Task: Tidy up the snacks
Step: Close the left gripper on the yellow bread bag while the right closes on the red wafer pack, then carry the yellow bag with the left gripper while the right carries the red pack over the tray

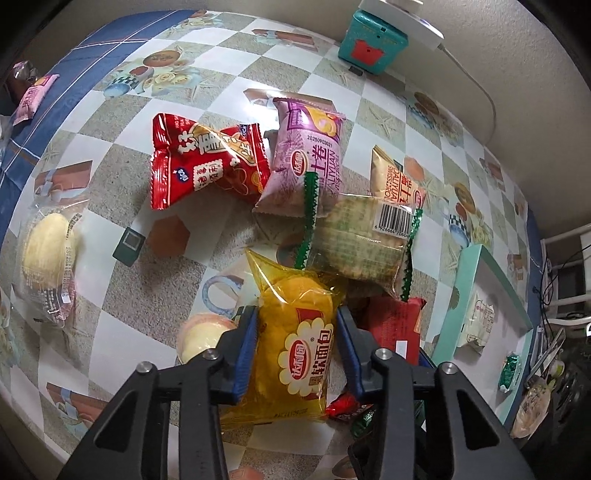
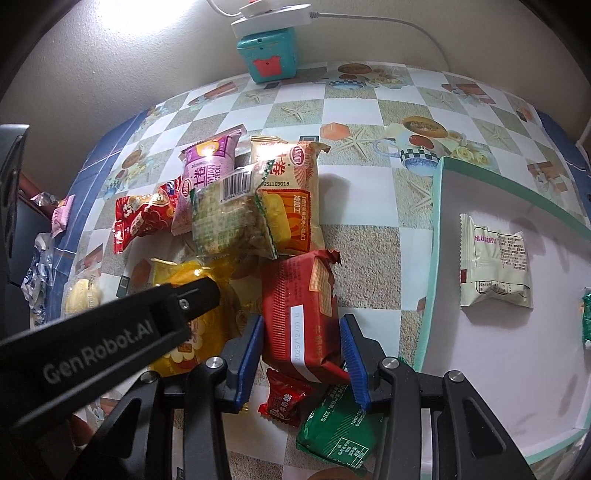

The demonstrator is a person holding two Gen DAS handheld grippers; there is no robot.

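My left gripper [image 1: 295, 347] is shut on a yellow soft-bread packet [image 1: 295, 332], its blue pads pressing both sides. My right gripper [image 2: 303, 350] is shut on a dark red biscuit packet [image 2: 301, 314], which also shows in the left wrist view [image 1: 395, 325]. Behind them lies a pile: a red candy bag [image 1: 207, 162], a purple roll packet [image 1: 306, 155], a green-edged cracker packet [image 1: 358, 240] and a tan roll packet [image 2: 291, 195]. A pale tray with a mint rim [image 2: 436, 236] on the right holds a white packet [image 2: 495, 266].
A small red sweet [image 2: 284, 402] and a green packet [image 2: 340, 432] lie under my right gripper. A clear-wrapped yellow cake [image 1: 48, 254] lies at the left. A teal box [image 2: 267, 55] and a white power strip [image 2: 269, 16] stand by the wall.
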